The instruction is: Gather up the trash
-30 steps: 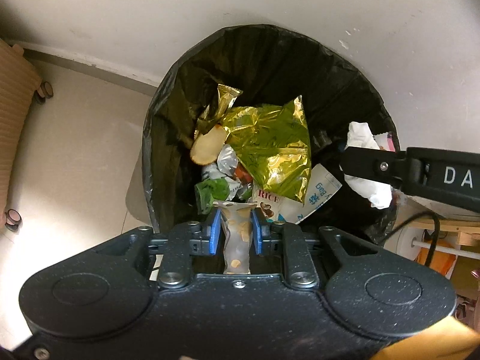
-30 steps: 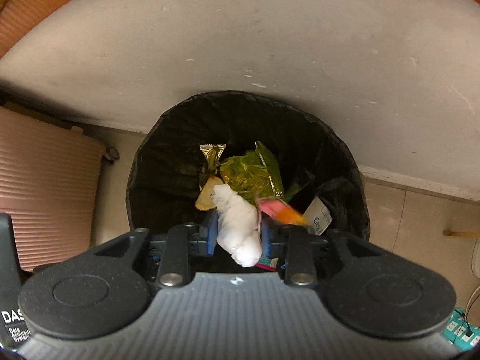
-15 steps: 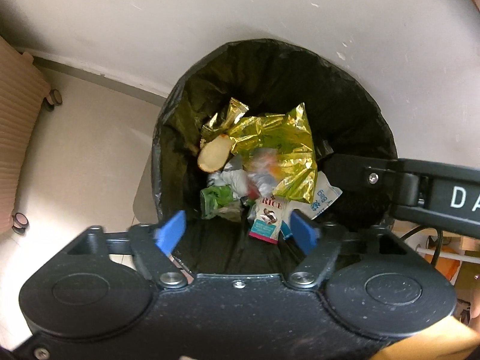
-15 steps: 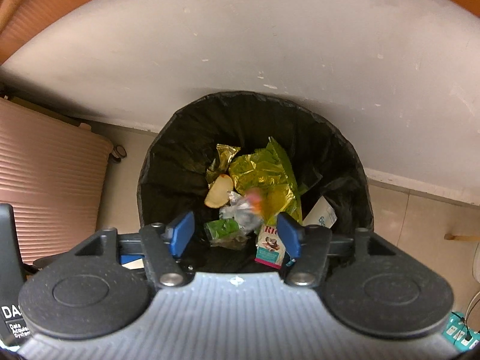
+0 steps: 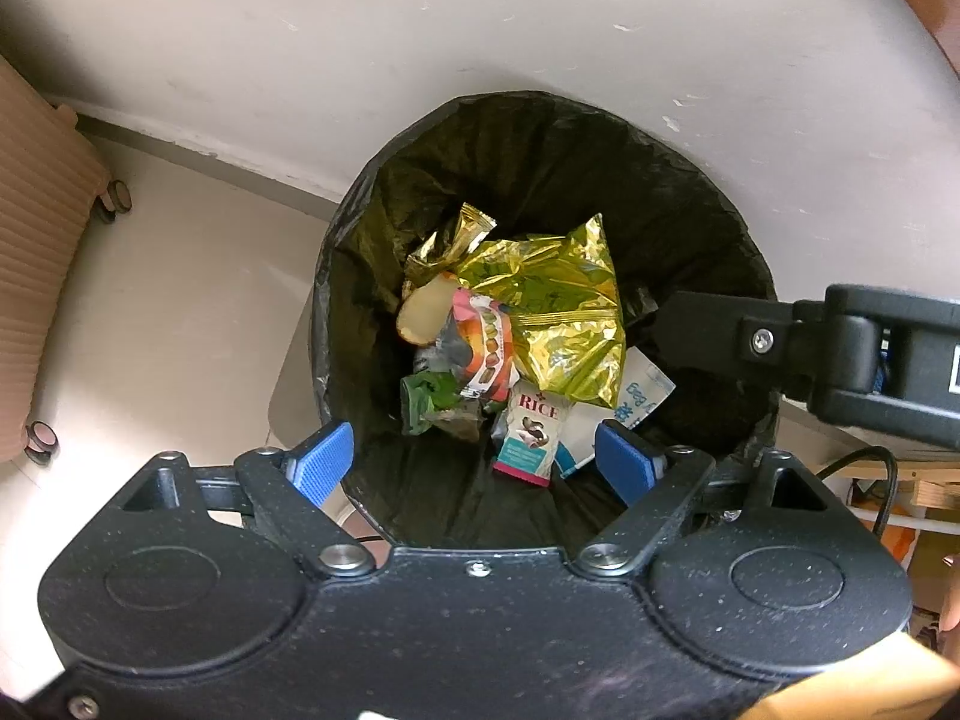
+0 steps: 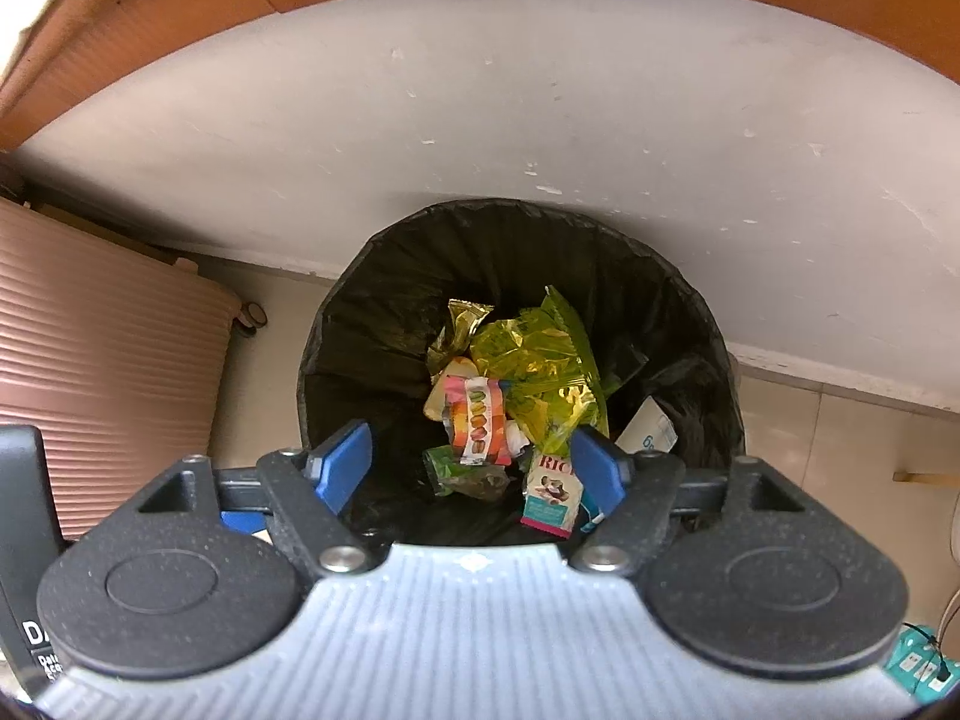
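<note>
A round bin with a black liner point(image 5: 678, 192) point(image 6: 384, 276) stands against the wall. Inside lie a gold foil bag point(image 5: 558, 312) point(image 6: 540, 366), an orange snack wrapper point(image 5: 483, 342) point(image 6: 477, 417), a "RICE" packet point(image 5: 531, 435) point(image 6: 552, 489), a green wrapper point(image 5: 429, 399) point(image 6: 447, 462) and a white packet point(image 5: 645, 393) point(image 6: 648, 423). My left gripper point(image 5: 474, 468) hangs open over the bin's near rim, nothing between its blue pads. My right gripper point(image 6: 471, 468) is also open and empty above the bin. The right gripper's black body point(image 5: 840, 354) reaches in from the right in the left wrist view.
A pale wall point(image 6: 480, 138) backs the bin. A ribbed pink suitcase point(image 6: 102, 354) point(image 5: 30, 276) on small wheels stands on the tiled floor to the left. A wooden shelf with a black cable point(image 5: 882, 480) is at the right.
Both grippers opened and dropped their loads: the clear snack packet from the left, the white tissue and orange wrapper from the right. The orange wrapper now lies on top of the trash. Both grippers rose slightly.
</note>
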Demonstrator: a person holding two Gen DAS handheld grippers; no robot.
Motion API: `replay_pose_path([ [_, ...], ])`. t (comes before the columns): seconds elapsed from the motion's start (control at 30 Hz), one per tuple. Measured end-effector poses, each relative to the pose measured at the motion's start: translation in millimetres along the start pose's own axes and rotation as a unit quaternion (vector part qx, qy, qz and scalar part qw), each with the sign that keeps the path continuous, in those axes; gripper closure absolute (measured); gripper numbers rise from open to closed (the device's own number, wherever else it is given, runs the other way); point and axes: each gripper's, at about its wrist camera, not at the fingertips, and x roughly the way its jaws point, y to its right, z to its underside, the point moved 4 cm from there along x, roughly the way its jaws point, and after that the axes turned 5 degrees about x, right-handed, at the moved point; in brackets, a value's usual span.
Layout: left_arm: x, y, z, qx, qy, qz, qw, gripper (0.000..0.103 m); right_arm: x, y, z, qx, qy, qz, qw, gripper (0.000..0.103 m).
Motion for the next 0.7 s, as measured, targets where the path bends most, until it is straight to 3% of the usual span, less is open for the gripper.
replay_pose_path([
  [0.7, -14, 10, 11, 0.017, -0.003, -0.012, 0.9998, 0.016, -14, 0, 6, -0.012, 0.012, 0.012, 1.0, 0.019],
])
